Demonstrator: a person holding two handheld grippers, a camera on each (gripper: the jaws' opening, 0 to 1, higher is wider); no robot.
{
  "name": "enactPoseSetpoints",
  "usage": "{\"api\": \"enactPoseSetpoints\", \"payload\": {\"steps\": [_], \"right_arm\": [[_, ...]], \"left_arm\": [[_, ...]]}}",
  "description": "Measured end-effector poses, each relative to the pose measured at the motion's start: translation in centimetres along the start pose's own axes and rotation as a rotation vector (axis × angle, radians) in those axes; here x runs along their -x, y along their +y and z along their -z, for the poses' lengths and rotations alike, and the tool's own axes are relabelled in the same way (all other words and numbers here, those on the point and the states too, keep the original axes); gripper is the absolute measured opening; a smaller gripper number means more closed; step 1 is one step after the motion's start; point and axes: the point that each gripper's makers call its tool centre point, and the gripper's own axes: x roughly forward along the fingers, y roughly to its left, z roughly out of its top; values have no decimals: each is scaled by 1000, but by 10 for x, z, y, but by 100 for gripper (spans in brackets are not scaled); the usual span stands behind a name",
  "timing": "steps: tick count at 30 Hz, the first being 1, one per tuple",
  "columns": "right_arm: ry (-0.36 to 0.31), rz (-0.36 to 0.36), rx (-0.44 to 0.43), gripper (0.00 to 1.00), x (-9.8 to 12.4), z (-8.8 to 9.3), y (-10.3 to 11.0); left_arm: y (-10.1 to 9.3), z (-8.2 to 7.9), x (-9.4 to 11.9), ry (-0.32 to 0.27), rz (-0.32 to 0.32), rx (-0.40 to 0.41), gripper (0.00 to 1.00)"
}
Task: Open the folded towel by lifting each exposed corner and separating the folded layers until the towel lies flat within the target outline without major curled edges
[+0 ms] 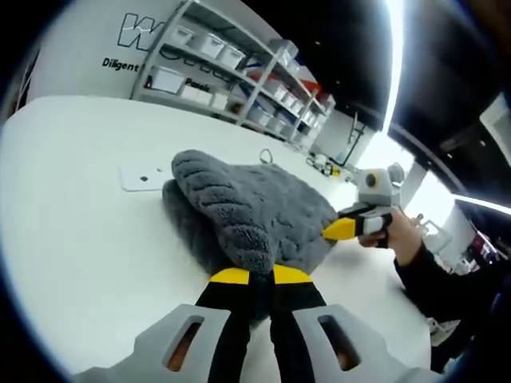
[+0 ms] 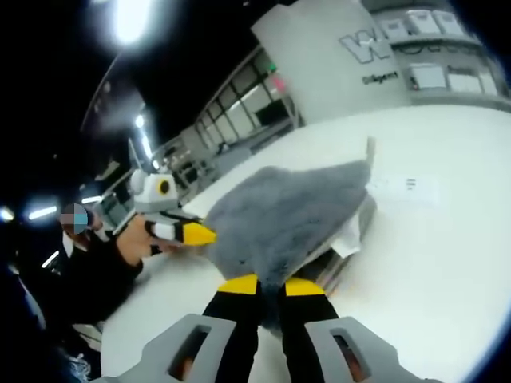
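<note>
Here my left gripper (image 1: pixel 261 275), yellow-tipped black jaws, is clamped on the near edge of the grey fluffy folded towel (image 1: pixel 255 211), which lies on the white round-edged table (image 1: pixel 72 215). My right gripper (image 2: pixel 271 285) is likewise pinched on a raised towel layer. A flat white card (image 1: pixel 144 177) lies just beyond the towel. White shelving with bins (image 1: pixel 231 68) stands far behind.

I count one grey towel (image 1: pixel 255 219), two grippers, left (image 1: pixel 260 275) and right (image 1: pixel 339 230), one white card (image 1: pixel 144 177) on the surface (image 1: pixel 72 239), and one shelf rack (image 1: pixel 239 68) of bins.
</note>
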Motion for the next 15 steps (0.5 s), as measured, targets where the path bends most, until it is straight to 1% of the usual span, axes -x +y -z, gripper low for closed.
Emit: {"api": "enactPoseSetpoints", "payload": {"steps": [5, 8, 11, 15], "right_arm": [[8, 16, 20, 3, 1, 2, 3], [4, 2, -22, 3, 2, 3, 2], [-10, -9, -4, 3, 4, 4, 5], [-12, -20, -17, 2, 6, 4, 7]], "left_arm": [[0, 1, 1, -4, -10, 12, 3], [-2, 3, 3, -2, -11, 16, 2], [-4, 5, 4, -4, -12, 19, 2], [-6, 7, 5, -1, -7, 26, 2]]}}
